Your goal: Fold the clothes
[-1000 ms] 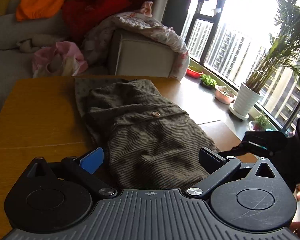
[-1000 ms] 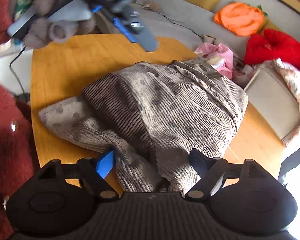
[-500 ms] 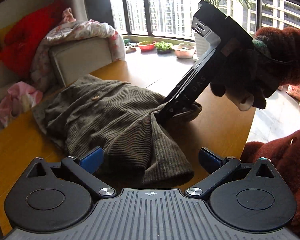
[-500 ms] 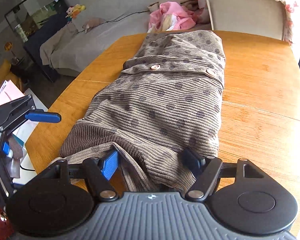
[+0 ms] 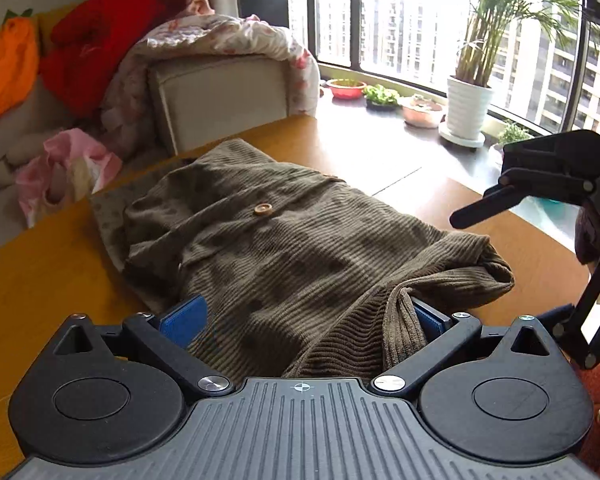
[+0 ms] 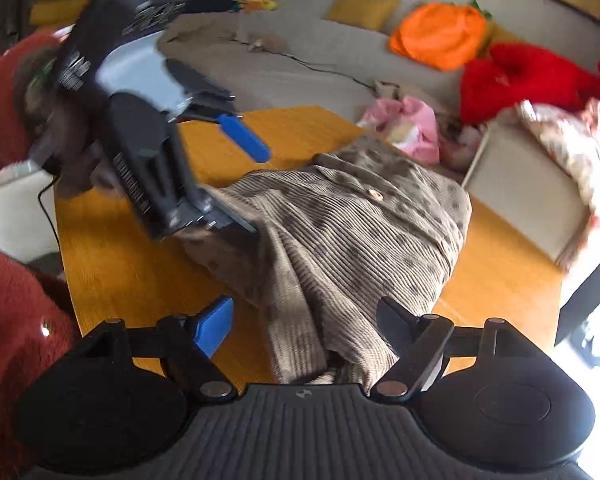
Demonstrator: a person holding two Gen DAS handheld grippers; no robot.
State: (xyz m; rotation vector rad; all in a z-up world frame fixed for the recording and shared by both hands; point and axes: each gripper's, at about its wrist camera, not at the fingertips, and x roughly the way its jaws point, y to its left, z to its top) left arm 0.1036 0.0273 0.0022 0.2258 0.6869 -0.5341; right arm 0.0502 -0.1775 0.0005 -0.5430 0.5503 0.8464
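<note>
A brown ribbed knit cardigan with darker dots lies folded lengthwise on the orange wooden table, its wooden button facing up near the far end.

In the left wrist view the left gripper sits low over the near end of the cardigan with its blue-padded fingers spread wide; cloth bunches between them, and a fold drapes over the right-hand pad, but the pads do not pinch it. In the right wrist view the same gripper appears at the cardigan's left edge, one blue finger raised clear of the cloth and the lower one lying at the fabric. White lettering runs along its black body, too blurred to read.

The right gripper hovers over the cardigan's near corner, its fingers wide apart with cloth lying between them, unclamped. From the left wrist view it shows at the right edge, above the table and apart from the cardigan.

Beyond the table stand a beige chair draped with a floral blanket, a pink garment, a red cushion and an orange cushion on the grey sofa. A potted palm stands on the windowsill. No brand or label is legible anywhere.
</note>
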